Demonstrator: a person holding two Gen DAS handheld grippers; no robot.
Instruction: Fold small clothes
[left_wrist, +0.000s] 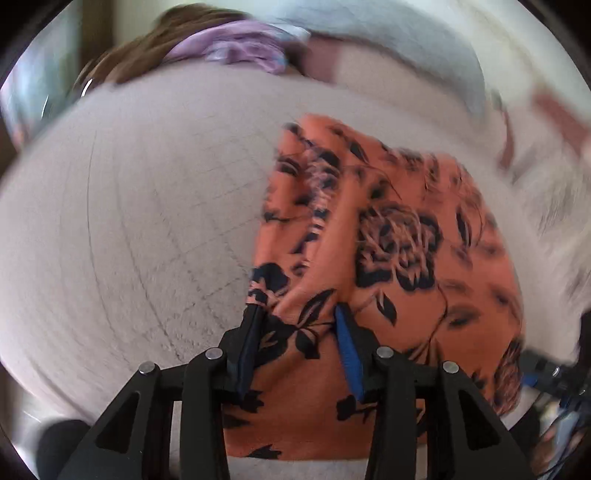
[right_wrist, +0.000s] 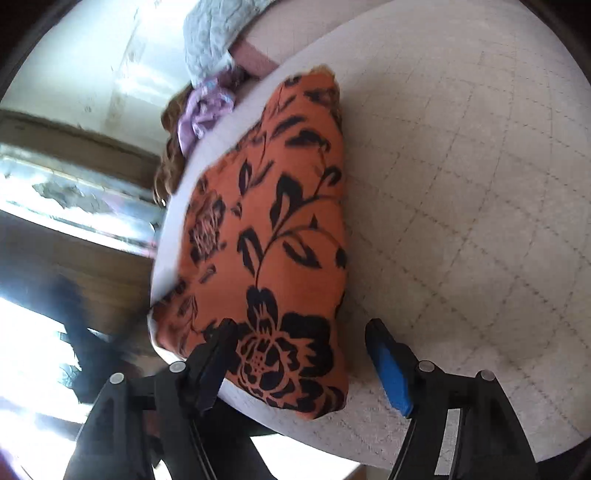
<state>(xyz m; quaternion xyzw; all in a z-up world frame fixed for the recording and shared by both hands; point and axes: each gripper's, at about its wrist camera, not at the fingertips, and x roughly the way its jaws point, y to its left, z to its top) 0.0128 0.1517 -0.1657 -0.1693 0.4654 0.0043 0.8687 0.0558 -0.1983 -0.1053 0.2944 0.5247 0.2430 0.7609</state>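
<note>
The orange cloth with black flowers (right_wrist: 280, 236) lies folded on the pale quilted surface (right_wrist: 461, 184). Your left gripper (left_wrist: 299, 314) pinches its near bunched edge; your right gripper (right_wrist: 299, 332) hangs spread, gripping nothing. Draw that edge across evenly, then smooth.

Two hand-held grippers, both of black plastic. Left gripper (left_wrist: 299, 314): angular black fingers with triangular cut-outs, blue pads on the inner faces, round silver pins at the joints. Right gripper (right_wrist: 301, 332): same build, one blue pad (right_wrist: 391, 373) plainly showing, silver pins alike.
</note>
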